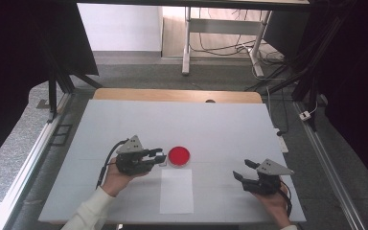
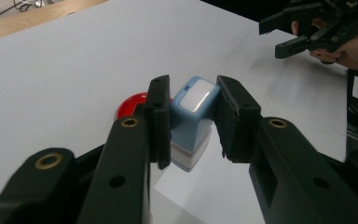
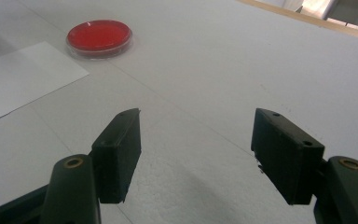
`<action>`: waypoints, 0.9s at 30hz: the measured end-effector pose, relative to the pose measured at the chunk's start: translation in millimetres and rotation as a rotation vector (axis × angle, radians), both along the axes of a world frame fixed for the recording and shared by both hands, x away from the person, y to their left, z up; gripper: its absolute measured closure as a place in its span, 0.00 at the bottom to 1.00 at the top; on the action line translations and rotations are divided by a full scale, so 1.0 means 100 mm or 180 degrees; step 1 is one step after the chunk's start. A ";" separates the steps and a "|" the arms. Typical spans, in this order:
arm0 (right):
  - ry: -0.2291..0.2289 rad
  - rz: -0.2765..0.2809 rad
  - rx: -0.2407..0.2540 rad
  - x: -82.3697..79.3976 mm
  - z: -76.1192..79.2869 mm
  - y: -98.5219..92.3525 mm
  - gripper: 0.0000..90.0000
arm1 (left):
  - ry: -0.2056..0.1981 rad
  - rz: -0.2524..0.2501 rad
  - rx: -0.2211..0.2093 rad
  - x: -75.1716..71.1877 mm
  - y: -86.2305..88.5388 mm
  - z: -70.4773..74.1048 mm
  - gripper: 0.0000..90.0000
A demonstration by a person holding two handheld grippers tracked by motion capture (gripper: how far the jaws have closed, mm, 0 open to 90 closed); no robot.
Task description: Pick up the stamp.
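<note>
- The white counter (image 1: 220,124) filled the middle of the high view, running from centre frame down to the lower edge
- A white sheet of paper (image 1: 177,191) lay flat at lower centre of that view
- The left gripper (image 1: 159,156) sat left of centre, its jaws clamped on a pale blue stamp (image 2: 192,119); in the left gripper view the stamp stood upright at centre frame, above the paper's corner
- The right gripper (image 1: 244,170) rested at lower right, jaws spread wide with nothing between them, well apart from the stamp
- A round red ink pad (image 1: 178,156) lay just beside the left gripper's tips, above the paper
</note>
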State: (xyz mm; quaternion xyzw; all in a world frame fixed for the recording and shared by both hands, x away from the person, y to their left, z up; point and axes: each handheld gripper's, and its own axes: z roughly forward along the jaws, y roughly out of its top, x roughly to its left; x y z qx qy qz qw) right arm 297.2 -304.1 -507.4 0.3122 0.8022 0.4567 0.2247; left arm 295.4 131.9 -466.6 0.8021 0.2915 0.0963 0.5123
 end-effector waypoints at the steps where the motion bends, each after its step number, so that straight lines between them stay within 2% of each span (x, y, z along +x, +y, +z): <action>1: -0.0008 0.0015 -0.0005 0.01 0.00 0.01 0.36 | -0.0011 -0.0001 0.0019 -0.01 -0.03 0.00 0.75; 6: -0.0019 0.0039 -0.0073 -0.01 -0.01 0.02 0.36 | -0.0012 -0.0030 0.0022 -0.02 -0.10 0.00 0.75; 8: -0.0017 0.0052 -0.0030 -0.02 0.00 0.02 0.36 | -0.0006 -0.0037 0.0008 -0.02 -0.12 0.00 0.75; 27: -0.0026 0.0061 -0.0067 -0.04 0.00 0.04 0.36 | 0.0000 -0.0046 0.0022 0.00 -0.18 -0.02 0.75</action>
